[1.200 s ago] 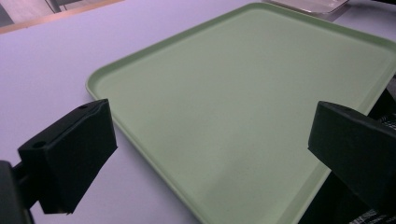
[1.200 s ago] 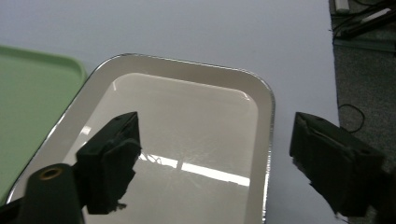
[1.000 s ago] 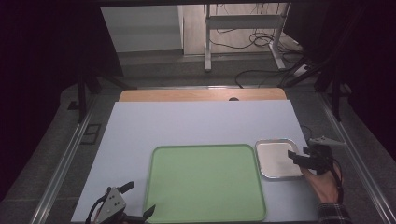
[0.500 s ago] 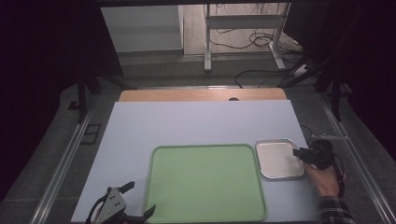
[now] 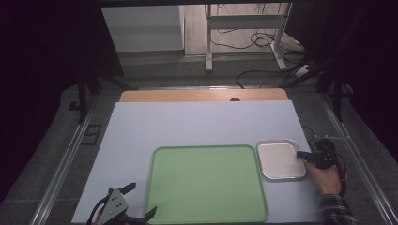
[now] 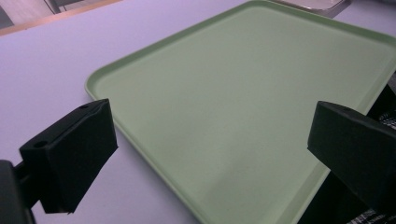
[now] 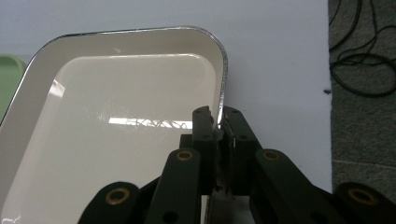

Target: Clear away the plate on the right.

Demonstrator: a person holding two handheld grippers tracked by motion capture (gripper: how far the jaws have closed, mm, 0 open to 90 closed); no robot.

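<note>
A small shiny metal tray (image 5: 280,160) with a white inside lies to the right of a large green tray (image 5: 205,183) on the white table. My right gripper (image 5: 302,154) is at the metal tray's right rim. In the right gripper view my right gripper (image 7: 218,122) is shut on the rim of the metal tray (image 7: 116,135), one jaw inside and one outside. My left gripper (image 5: 136,204) sits at the table's front left, open, by the green tray's near corner. In the left gripper view the green tray (image 6: 252,102) spreads between the wide-apart fingers (image 6: 70,154).
The white table top (image 5: 187,126) has a wooden strip (image 5: 202,95) along its far edge. Cables (image 5: 267,75) lie on the grey floor beyond and to the right. A table frame (image 5: 244,28) stands behind. Metal rails run along both sides.
My right gripper moved left and down to the metal tray's right rim and shut on it. My left gripper has stayed put.
</note>
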